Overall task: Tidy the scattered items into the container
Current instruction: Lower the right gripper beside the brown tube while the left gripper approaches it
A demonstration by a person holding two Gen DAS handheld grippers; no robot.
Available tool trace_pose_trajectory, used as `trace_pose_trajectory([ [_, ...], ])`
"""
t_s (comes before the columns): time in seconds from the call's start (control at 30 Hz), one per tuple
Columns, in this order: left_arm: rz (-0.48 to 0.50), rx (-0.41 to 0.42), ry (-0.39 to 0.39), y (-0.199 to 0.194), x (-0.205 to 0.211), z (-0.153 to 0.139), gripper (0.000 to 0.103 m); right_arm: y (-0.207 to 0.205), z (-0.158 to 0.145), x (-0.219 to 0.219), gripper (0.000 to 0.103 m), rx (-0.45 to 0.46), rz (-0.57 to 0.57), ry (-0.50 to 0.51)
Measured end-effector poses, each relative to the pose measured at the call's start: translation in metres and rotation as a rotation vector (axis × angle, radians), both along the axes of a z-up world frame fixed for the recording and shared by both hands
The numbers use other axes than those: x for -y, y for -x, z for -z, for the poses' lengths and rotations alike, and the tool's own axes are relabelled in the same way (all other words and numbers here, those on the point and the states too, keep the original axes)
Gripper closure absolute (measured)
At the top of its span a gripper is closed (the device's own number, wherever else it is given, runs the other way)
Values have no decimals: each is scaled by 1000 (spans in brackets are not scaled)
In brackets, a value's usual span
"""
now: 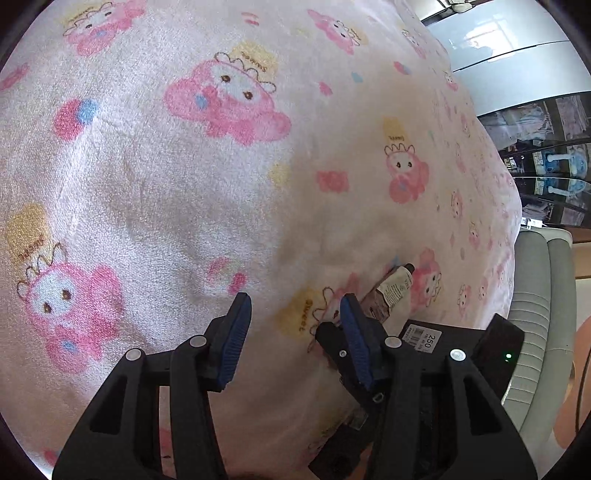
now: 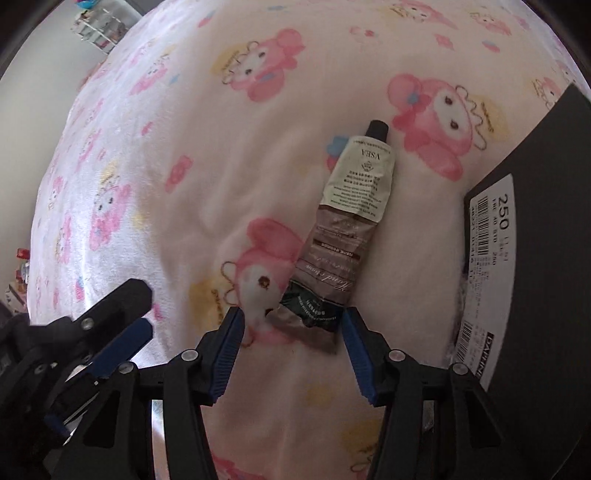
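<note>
A hand cream tube (image 2: 354, 206) with a black cap lies on the pink cartoon-print blanket (image 2: 184, 110), cap pointing away. My right gripper (image 2: 293, 317) is open and pointing down, and the tube's crimped end lies between its fingertips without the pads pressing on it. A black box (image 2: 535, 221) with a white barcode label stands just right of the tube. My left gripper (image 1: 295, 325) is open over bare blanket (image 1: 184, 184) with nothing between its pads. In the left wrist view the tube (image 1: 395, 288) and the box (image 1: 428, 336) show behind its right finger. The left gripper (image 2: 147, 310) also shows at lower left.
The blanket covers a bed whose edge curves down on the right of the left wrist view, where a grey padded seat (image 1: 535, 295) and glass display shelves (image 1: 546, 166) stand. A white rack (image 2: 99, 29) stands beyond the bed's far left corner.
</note>
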State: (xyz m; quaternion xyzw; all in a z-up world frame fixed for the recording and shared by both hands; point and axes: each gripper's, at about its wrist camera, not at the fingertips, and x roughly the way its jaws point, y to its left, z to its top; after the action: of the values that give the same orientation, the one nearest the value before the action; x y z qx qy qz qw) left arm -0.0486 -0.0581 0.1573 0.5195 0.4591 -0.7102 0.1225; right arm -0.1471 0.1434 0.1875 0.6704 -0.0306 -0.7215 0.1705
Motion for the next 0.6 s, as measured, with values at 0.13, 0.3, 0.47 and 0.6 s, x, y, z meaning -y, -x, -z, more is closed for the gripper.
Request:
trace_pose_trajectory([
  [0.13, 6, 13, -7, 1, -2, 4, 53, 5, 26, -4, 51, 40, 59, 25],
  [0.3, 2, -5, 3, -3, 1, -1, 53, -6, 0, 3, 60, -15, -25, 104],
  [0.47, -14, -85, -49, -16, 7, -11, 53, -36, -54, 0, 68, -120, -131, 184],
  [0.6, 17, -107, -78, -17, -1, -16, 53, -56, -99, -33, 93, -187, -167, 214],
])
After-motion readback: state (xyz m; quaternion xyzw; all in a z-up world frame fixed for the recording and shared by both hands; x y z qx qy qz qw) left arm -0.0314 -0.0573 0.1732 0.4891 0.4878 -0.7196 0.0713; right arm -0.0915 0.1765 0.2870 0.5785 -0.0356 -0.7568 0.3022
